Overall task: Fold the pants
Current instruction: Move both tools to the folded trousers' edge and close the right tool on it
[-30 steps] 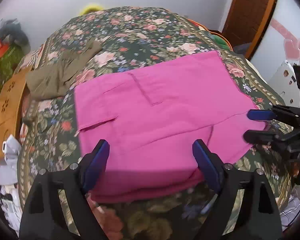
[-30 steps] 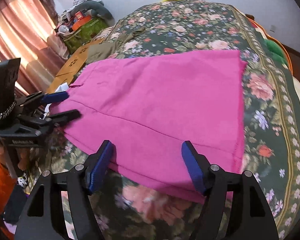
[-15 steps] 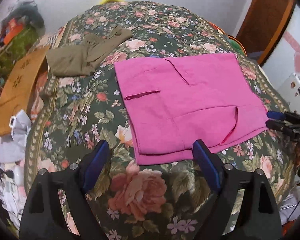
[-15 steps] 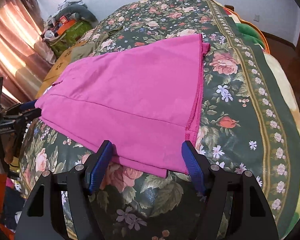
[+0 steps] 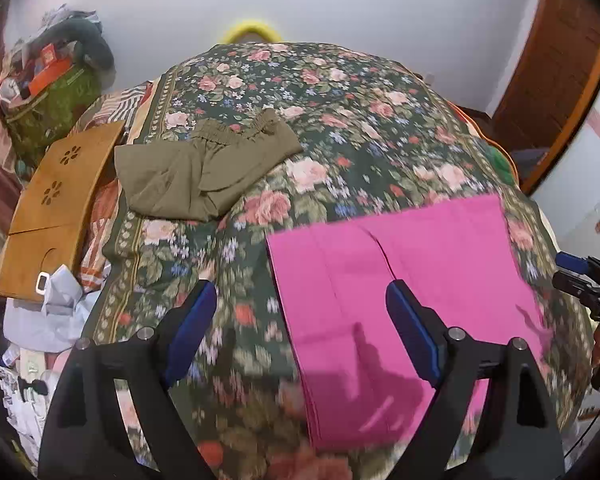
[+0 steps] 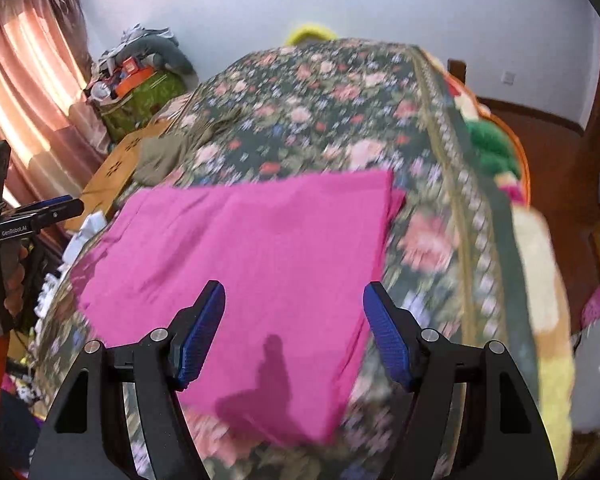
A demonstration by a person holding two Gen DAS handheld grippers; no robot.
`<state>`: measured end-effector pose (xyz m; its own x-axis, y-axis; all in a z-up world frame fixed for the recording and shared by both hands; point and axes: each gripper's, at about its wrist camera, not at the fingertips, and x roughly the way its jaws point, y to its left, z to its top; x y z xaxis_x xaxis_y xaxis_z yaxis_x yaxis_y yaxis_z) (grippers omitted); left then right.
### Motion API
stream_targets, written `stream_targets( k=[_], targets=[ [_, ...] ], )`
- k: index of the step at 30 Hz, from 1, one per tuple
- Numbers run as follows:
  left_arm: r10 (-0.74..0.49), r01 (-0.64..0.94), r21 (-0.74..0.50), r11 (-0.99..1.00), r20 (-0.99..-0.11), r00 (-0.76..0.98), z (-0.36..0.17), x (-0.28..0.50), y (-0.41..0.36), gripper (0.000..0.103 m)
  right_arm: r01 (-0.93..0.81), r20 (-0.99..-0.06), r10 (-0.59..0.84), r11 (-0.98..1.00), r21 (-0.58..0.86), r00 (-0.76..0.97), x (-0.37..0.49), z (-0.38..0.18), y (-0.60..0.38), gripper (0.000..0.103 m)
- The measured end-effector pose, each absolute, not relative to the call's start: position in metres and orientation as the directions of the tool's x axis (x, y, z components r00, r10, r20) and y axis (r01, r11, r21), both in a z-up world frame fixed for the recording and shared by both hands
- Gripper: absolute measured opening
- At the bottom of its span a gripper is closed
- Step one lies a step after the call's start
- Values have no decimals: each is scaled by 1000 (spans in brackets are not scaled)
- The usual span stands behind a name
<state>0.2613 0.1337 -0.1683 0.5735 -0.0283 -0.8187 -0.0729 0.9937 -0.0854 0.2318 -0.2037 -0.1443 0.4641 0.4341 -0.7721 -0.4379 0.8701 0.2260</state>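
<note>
Pink pants lie folded flat on the floral bedspread, near its front edge; they also show in the right wrist view. My left gripper is open and empty, raised above the bed, with its right finger over the pants' left part. My right gripper is open and empty, raised above the pants' near edge. Each gripper shows at the edge of the other's view: the right one and the left one.
Olive-green pants lie crumpled at the bed's far left. A wooden lap tray and loose clothes lie left of the bed. A cluttered green bag stands by the wall. A wooden door is at the right.
Both grippers have pulled back and risen away from the pink pants, which stay flat on the bed. The left view has swung left, so the pants now sit to the right.
</note>
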Motion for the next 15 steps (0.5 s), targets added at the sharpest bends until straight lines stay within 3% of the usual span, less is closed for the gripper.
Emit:
stream_targets(
  k=[15],
  targets=[
    [-120,-157,-213,964,-881,458,-226,345,163,87,-368,-809,364,908,199,461,340,-180,-211,66]
  ],
)
